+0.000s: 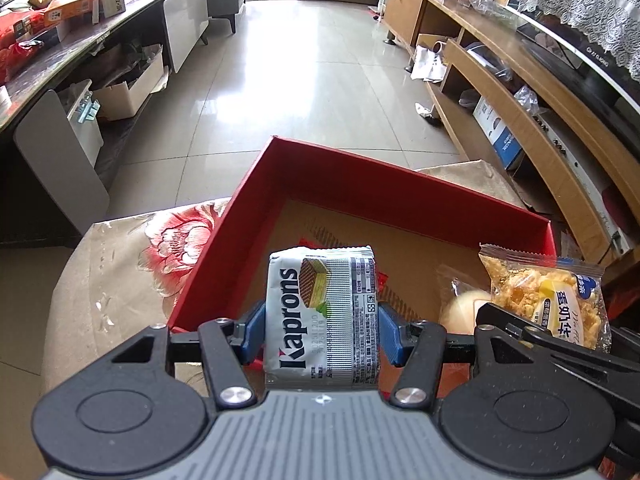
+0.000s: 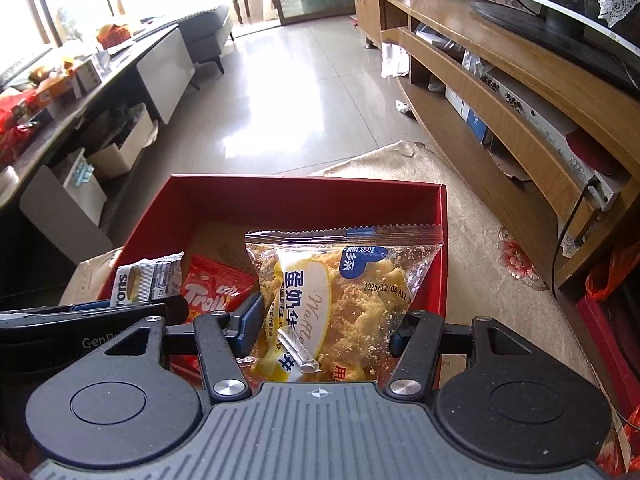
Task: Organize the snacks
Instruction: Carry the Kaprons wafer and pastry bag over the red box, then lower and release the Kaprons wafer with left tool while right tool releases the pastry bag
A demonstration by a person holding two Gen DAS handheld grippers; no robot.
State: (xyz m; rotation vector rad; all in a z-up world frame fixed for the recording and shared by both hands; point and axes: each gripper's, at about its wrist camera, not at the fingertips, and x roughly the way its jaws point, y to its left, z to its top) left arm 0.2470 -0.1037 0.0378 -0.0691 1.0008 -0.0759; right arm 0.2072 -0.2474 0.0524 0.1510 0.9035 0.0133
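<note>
My left gripper is shut on a silver Kaprons wafer pack, its blue pads pressing both sides, and holds it above the open red box. In the right wrist view my right gripper is shut on a clear bag of yellow waffle cake, also over the red box. That bag shows at the right of the left wrist view. The wafer pack and the left gripper's body appear at the left of the right wrist view. A red Trolli packet lies inside the box.
The box sits on a low table under a beige cloth with red flowers. A wooden TV stand runs along the right, a long cluttered counter along the left. Pale tiled floor lies beyond. A round bun in wrap rests in the box.
</note>
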